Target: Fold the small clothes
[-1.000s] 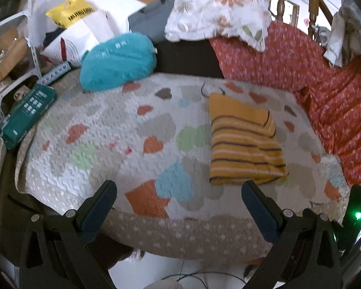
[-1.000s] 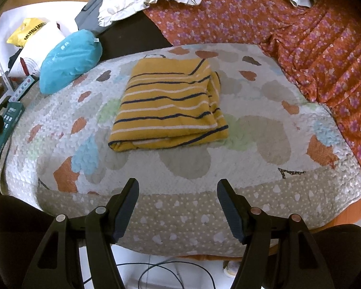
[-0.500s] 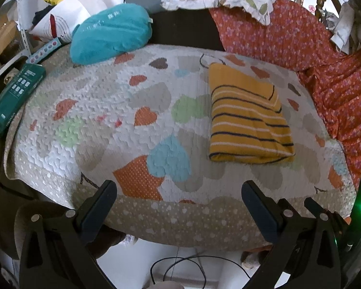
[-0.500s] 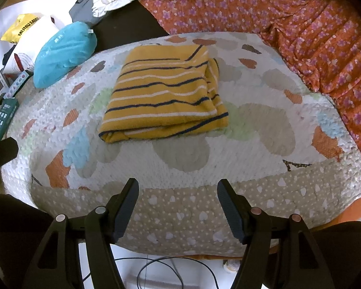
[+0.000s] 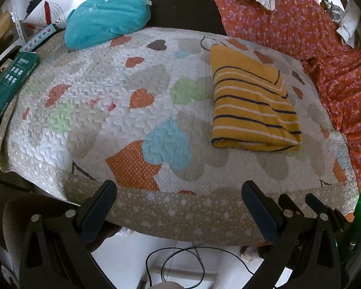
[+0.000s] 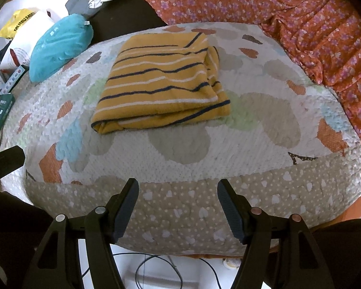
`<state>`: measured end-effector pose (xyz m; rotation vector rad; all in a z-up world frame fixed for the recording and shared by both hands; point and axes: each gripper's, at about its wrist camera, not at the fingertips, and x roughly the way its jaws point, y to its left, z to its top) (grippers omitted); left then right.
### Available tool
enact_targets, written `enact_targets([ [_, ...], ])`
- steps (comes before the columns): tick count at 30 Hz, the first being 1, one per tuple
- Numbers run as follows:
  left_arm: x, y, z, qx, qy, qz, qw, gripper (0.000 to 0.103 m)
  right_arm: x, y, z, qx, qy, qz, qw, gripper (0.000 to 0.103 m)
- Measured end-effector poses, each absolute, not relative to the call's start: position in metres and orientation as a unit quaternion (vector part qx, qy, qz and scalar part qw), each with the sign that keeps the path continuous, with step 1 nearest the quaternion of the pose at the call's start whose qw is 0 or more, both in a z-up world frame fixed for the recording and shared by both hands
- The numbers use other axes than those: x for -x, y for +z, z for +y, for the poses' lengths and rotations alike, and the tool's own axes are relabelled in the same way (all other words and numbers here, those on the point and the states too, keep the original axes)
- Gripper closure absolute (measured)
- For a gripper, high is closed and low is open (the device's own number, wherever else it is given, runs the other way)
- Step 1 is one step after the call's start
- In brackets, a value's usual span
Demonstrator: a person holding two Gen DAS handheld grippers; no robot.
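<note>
A yellow garment with dark and white stripes (image 5: 250, 106) lies folded into a neat rectangle on the heart-patterned quilt (image 5: 132, 110). It also shows in the right wrist view (image 6: 163, 84), in the middle of the quilt (image 6: 252, 139). My left gripper (image 5: 178, 187) is open and empty, held above the quilt's near edge, left of the garment. My right gripper (image 6: 178, 185) is open and empty, held above the near edge just in front of the garment. Neither touches the cloth.
A teal pillow (image 5: 108, 16) lies at the quilt's far left corner. A green box (image 5: 9, 84) sits off the left edge. Red floral fabric (image 5: 325, 48) covers the right and back. A cable (image 5: 175, 265) lies on the floor below.
Both grippers have risen and tilted down toward the quilt, so the bed and folded garment look closer. The garment has not moved. Both grippers stay open.
</note>
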<state>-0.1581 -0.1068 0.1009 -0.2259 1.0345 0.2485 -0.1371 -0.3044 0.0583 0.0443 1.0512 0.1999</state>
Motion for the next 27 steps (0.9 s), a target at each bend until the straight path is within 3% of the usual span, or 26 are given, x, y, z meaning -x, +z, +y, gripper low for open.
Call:
enact_targets([
  [27,0.143,0.065,-0.104,0.115,0.117,0.544,0.823,0.0,0.102,0.056,-0.302,-0.015,0.093,0.494,0.864,0.028],
])
